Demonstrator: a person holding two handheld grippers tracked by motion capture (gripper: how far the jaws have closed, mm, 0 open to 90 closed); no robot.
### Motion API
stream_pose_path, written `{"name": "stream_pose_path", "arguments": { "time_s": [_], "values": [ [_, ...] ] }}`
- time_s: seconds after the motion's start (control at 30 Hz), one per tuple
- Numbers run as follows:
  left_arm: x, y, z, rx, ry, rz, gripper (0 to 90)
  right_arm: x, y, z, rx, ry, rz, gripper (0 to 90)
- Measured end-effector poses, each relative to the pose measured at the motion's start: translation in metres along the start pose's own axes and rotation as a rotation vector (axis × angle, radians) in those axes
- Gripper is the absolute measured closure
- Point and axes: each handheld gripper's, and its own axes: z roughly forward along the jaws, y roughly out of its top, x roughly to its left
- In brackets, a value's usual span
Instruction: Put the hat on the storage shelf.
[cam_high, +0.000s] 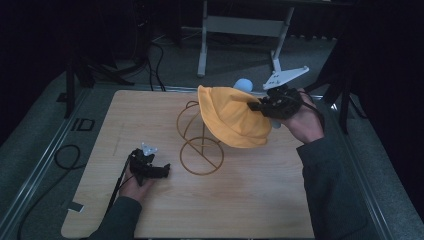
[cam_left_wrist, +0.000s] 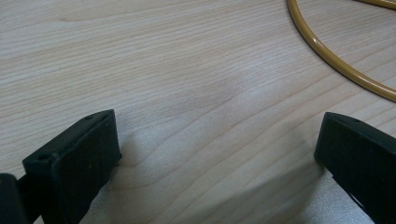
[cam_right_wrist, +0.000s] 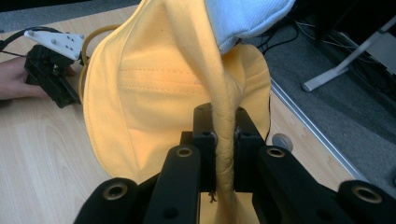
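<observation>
Yellow hat (cam_high: 231, 116), cloth, brimmed: held above the worktop (cam_high: 150, 120) at its far right part, draped over the top of a wire stand. Right claw (cam_high: 256, 106) has its jaws closed tight on a fold of the hat's brim; in the right gripper view the pinched yellow edge (cam_right_wrist: 223, 140) runs upright between the two black jaws. A pale blue ribbed cloth item (cam_right_wrist: 245, 17) sits just above and behind the hat, touching it. A grey three-cornered plate (cam_high: 286, 77) rides on top of the right claw.

Left claw (cam_high: 164, 169): resting low on the worktop near its left front, jaws spread wide with nothing between them, bare wood grain showing in the gap in the left gripper view.

Wire stand (cam_high: 200, 145), golden yellow: round ring base lying flat on the worktop centre, upright loops rising to the hat. An arc of the ring (cam_left_wrist: 336, 56) lies just beyond the left claw, not touching it.

Floor beyond: grey carpet, black cables (cam_high: 155, 60), white frame legs (cam_high: 202, 45).
</observation>
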Motion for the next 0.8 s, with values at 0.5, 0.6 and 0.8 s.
{"name": "stream_pose_path", "arguments": {
  "time_s": [0.5, 0.6, 0.8],
  "values": [
    [0.0, 0.0, 0.0, -0.001, 0.0, -0.001, 0.1, -0.001, 0.016, 0.013, -0.004, 0.008, -0.002, 83.6],
    [0.0, 0.0, 0.0, -0.001, 0.0, -0.001, 0.1, 0.0, 0.02, 0.017, -0.005, 0.013, -0.006, 83.5],
    [0.0, 0.0, 0.0, -0.002, 0.001, -0.001, 0.1, 0.002, 0.031, 0.023, -0.002, 0.014, -0.013, 83.3]
  ]
}}
